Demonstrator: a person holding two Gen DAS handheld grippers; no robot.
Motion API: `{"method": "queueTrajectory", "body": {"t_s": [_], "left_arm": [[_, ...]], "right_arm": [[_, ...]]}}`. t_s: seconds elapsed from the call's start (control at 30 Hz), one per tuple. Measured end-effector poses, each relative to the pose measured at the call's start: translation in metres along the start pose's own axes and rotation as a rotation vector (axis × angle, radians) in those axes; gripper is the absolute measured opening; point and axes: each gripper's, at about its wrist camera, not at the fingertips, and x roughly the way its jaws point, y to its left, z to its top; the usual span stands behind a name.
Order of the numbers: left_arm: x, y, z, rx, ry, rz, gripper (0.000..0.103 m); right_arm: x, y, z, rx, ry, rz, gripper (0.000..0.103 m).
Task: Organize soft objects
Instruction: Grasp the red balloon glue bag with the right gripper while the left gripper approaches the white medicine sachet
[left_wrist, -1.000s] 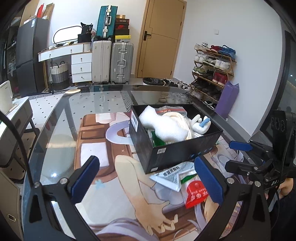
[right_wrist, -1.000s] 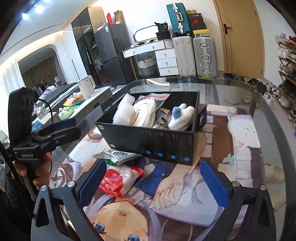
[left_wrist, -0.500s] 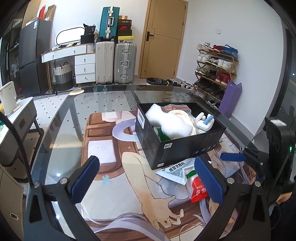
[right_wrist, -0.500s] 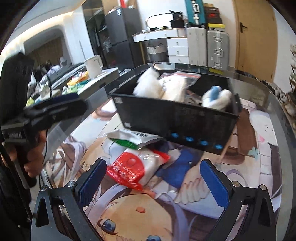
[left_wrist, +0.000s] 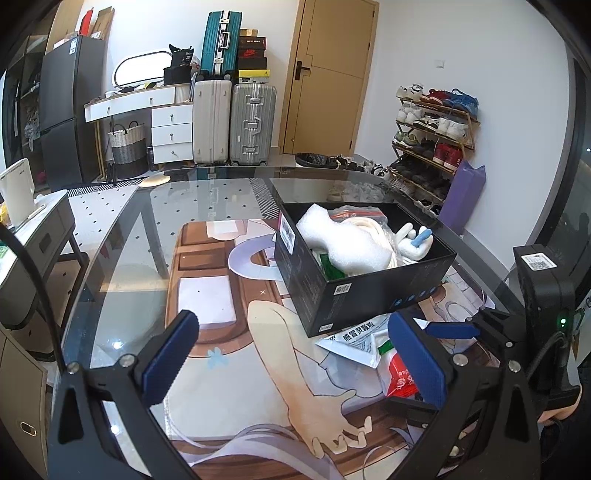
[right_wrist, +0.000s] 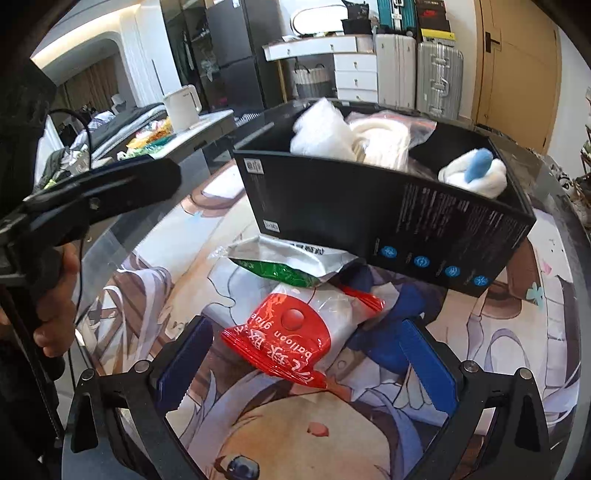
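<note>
1. The right gripper (right_wrist: 304, 363) hangs low over the table mat with its two blue fingers spread wide. It holds nothing.
2. Between these fingers, a little ahead of them, lies the red and clear balloon glue packet (right_wrist: 295, 332). The fingers stand on both sides of it, but I cannot tell if they touch it.
3. Just behind this packet lies a silver and green foil packet (right_wrist: 286, 260). Its far end goes under the near wall of the black box (right_wrist: 388, 214).
4. The black box stands on the printed mat (left_wrist: 207, 306), which covers part of the glass table (left_wrist: 122, 236).
5. Inside the box are soft things: a piece of white foam (left_wrist: 341, 242), a bundle of white material in a clear bag (right_wrist: 384, 142), and a white plush item with a blue part (right_wrist: 476, 171) in the right part of the box.
6. The left gripper (left_wrist: 291, 360) is also spread wide and empty. It is held above the mat, to the left of the box and well apart from it.
7. In the left wrist view the two packets lie beside its right finger, partly hidden by it.
8. A hand (right_wrist: 55, 295) grips the handle of the left gripper at the left edge of the right wrist view.
</note>
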Motion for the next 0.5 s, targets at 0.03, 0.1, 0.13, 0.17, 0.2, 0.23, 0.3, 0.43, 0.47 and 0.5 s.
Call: {"method": "queueTrajectory", "body": {"t_s": [0.03,0.1,0.13,0.17,0.2,0.23,0.3,0.43,0.47,0.5], "left_arm": [[0.000,0.000,0.000,-0.001,0.000,0.000,0.103],[0.000,0.000,0.000,-0.001,0.001,0.000,0.103],[0.000,0.000,0.000,-0.001,0.002,0.000,0.103],[0.000,0.000,-0.001,-0.001,0.003,0.000,0.103],[0.001,0.000,0.000,-0.001,0.003,-0.001,0.103],[0.001,0.001,0.000,-0.001,0.004,-0.001,0.103],[0.001,0.001,-0.001,0.000,0.004,-0.001,0.103],[0.002,0.000,-0.002,0.003,0.007,-0.002,0.103],[0.002,0.000,-0.002,0.005,0.007,-0.003,0.103],[0.002,0.000,-0.003,0.006,0.009,-0.004,0.103]], "right_arm": [[0.001,-0.001,0.000,0.008,0.004,-0.010,0.102],[0.002,-0.005,0.000,0.021,0.017,-0.014,0.102],[0.002,-0.007,0.000,0.022,0.022,-0.022,0.102],[0.001,-0.010,-0.001,0.022,0.024,-0.032,0.102],[-0.001,-0.014,-0.001,0.025,0.025,-0.040,0.102],[-0.002,-0.017,-0.002,0.030,0.027,-0.045,0.102],[-0.006,-0.026,-0.003,0.043,0.028,-0.054,0.102],[-0.009,-0.045,-0.004,0.088,0.035,-0.055,0.102],[-0.011,-0.047,-0.005,0.094,0.034,-0.057,0.102],[-0.012,-0.051,-0.004,0.100,0.035,-0.060,0.102]]}}
